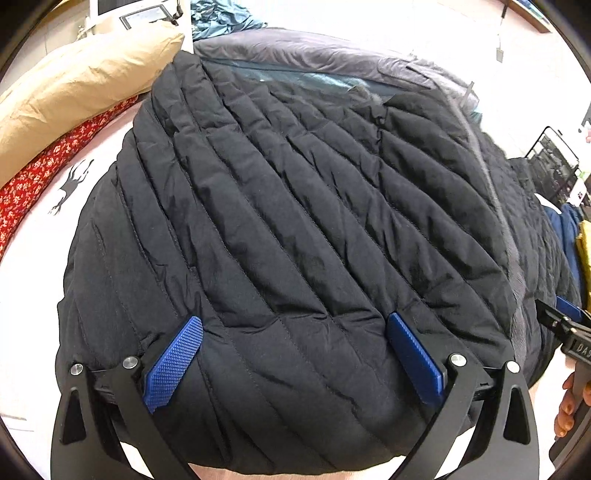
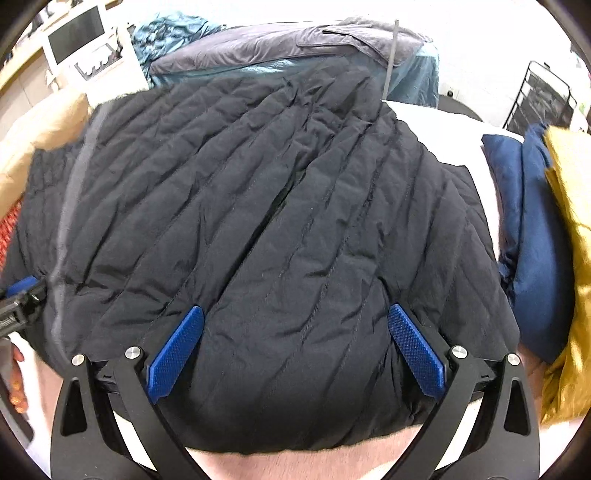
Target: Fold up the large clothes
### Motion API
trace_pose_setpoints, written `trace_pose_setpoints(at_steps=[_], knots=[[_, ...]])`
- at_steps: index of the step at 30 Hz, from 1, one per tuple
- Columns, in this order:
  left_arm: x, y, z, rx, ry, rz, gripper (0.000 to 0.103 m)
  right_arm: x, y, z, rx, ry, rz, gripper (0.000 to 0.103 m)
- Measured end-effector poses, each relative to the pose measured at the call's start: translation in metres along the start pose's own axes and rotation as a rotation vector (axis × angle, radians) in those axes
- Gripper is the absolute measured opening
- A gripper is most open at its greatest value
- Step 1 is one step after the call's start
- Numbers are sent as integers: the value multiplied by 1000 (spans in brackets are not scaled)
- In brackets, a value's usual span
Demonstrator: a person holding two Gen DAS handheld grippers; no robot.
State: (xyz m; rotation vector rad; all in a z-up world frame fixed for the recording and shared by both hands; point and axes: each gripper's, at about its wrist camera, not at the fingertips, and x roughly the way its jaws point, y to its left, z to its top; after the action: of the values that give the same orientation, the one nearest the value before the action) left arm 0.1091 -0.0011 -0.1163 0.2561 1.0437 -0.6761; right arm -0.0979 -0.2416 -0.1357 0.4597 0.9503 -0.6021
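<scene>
Around the jacket [image 1: 280, 229], left to right: tan pillow [image 1: 81, 85] on red floral cloth [image 1: 44, 173] off its left edge, grey garment [image 2: 266, 44] over teal fabric [image 2: 170, 29] past its far edge, navy bundle [image 2: 532, 221] and gold fabric [image 2: 569, 266] off its right edge. Black rack [image 2: 543, 96] far right. Nothing lies on the jacket.

Left gripper [image 1: 295, 354]: low over the jacket's near left part, jaws spread wide, blue pads [image 1: 173, 362] resting on the fabric, nothing pinched. Right gripper [image 2: 295, 350]: same pose over the near right part, spread wide, holding nothing. Fingers [image 1: 569, 410] wrap its handle.

Jacket: black, quilted, puffy, lying flat on the white bed [image 1: 33, 295], diagonal stitch lines, grey strip down the middle, folded into a broad block.
</scene>
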Motion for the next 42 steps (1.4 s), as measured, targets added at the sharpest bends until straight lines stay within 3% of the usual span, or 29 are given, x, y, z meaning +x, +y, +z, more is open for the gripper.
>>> trace_pose_setpoints(at_steps=[6, 14, 20, 25, 32, 42], knots=[[-21, 3, -8, -20, -37, -23, 97, -31, -8, -28, 47, -65, 35, 98], [-46, -7, -28, -18, -56, -49, 97, -39, -3, -64, -23, -15, 30, 98], [-52, -11, -52, -13, -36, -108, 97, -36, -17, -86, 75, 32, 90, 98], [-54, 1, -69, -20, -33, -142, 97, -37, -40, -96, 178, 16, 173, 98], [-43, 39, -81, -180, 6, -195, 97, -23, -80, -97, 397, 2, 293, 98], [-48, 124, -84, -436, -84, -248, 96, -7, -106, -80, 529, -35, 373, 98]])
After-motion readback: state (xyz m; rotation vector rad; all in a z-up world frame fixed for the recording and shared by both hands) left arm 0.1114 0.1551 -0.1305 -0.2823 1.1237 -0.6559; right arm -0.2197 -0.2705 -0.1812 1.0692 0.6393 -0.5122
